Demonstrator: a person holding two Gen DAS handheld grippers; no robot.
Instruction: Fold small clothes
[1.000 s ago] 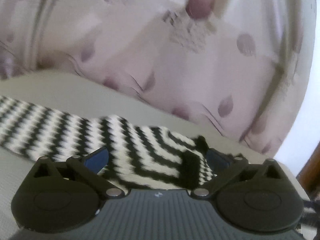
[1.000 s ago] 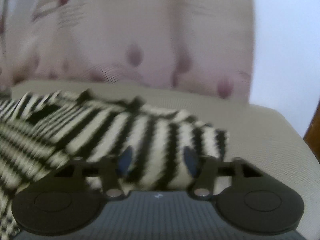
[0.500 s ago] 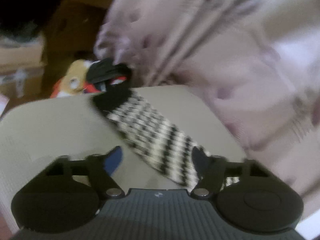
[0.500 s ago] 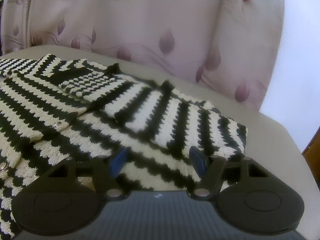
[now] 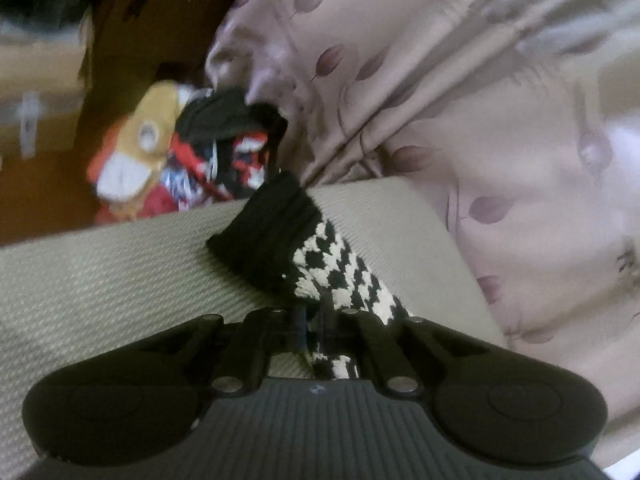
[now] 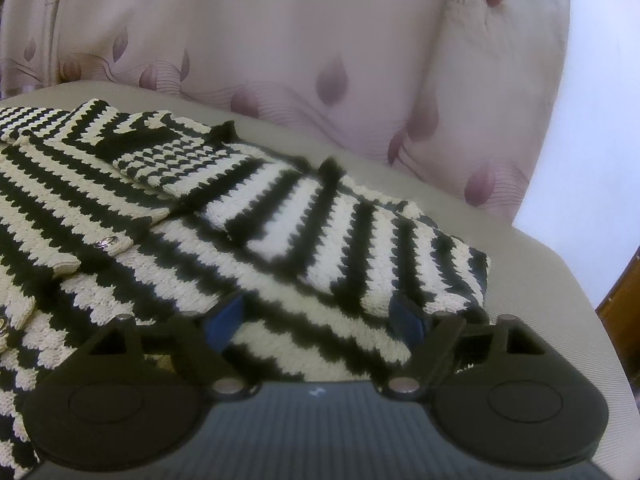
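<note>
Half a second ago, wide apart over the sleeve; now pinched tight on it: left gripper (image 5: pixel 314 330) clamped on the black-and-white knitted sleeve (image 5: pixel 344 280) just short of its black ribbed cuff (image 5: pixel 268 236), which juts toward 11 o'clock over the beige ribbed cushion (image 5: pixel 100 276). Judged from that: grasp made, sleeve ready to be carried inward across the body of the garment for the next fold.

Right gripper (image 6: pixel 320 318) unchanged against the half-second-old picture: blue-padded jaws spread wide, nothing held, hovering low over the near edge of the striped knitted cardigan (image 6: pixel 280 280). Cardigan spread flat on the cushion, filling the view from 9 to 3 o'clock, one sleeve already doubled over at 2 o'clock.

Only in the left view: the grasped cuff, plus a heap of toys and clothes (image 5: pixel 180 152) at 11 o'clock beyond the cushion's edge, blurred. Only in the right view: the garment's body, its metal snap buttons (image 6: pixel 106 243) at 9 o'clock, and how much is folded. Leaf-print pink curtain (image 6: pixel 300 48) behind, at 12 o'clock, in both.
</note>
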